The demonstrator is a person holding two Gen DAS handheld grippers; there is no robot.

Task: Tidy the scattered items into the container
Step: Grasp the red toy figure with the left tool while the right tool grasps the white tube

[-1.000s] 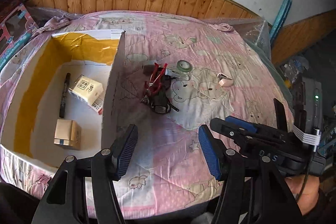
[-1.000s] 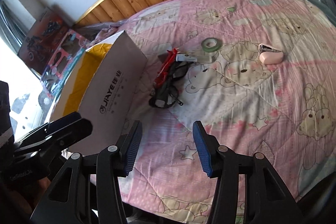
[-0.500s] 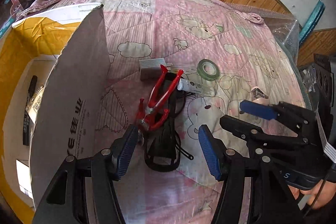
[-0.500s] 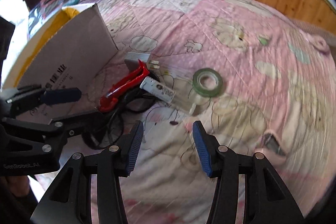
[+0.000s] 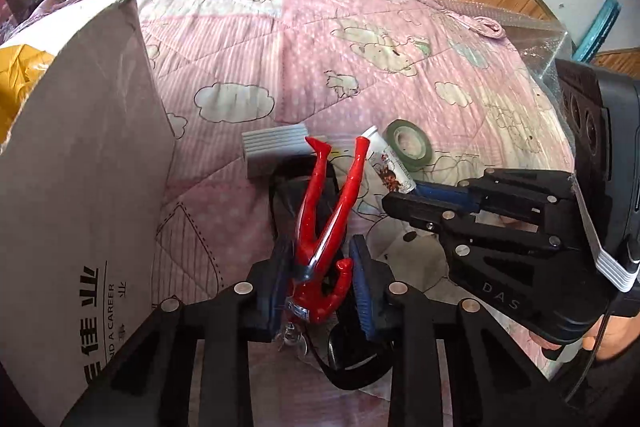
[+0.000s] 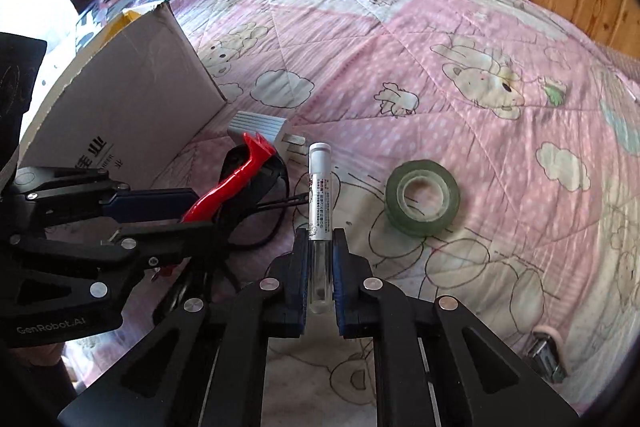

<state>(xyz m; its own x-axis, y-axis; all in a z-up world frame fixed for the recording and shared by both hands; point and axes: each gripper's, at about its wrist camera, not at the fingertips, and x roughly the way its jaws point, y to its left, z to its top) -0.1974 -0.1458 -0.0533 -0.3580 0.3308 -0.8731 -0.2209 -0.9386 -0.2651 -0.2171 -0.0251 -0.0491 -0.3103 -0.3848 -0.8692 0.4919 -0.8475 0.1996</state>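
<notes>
Two black tools at work over one pink quilted bed (image 6: 460, 27) printed with bears and clouds. Left tool (image 5: 320, 287) pinched on one glossy red plastic figure (image 5: 324, 227), legs splayed forward, lying over black-framed glasses (image 5: 288, 179). Right tool (image 6: 320, 267) clamped on one slim clear tube (image 6: 319, 195) with white cap and printed label, pointing straight ahead. Just right of it, one translucent green tape roll (image 6: 422, 203), flat on the quilt. Ahead and left, one ribbed grey plug adapter (image 6: 260, 125). Further left, one grey cardboard box (image 6: 120, 107), yellow-lined, wall upright. Near right, one pink clip-like piece (image 6: 546, 351), blurred.
</notes>
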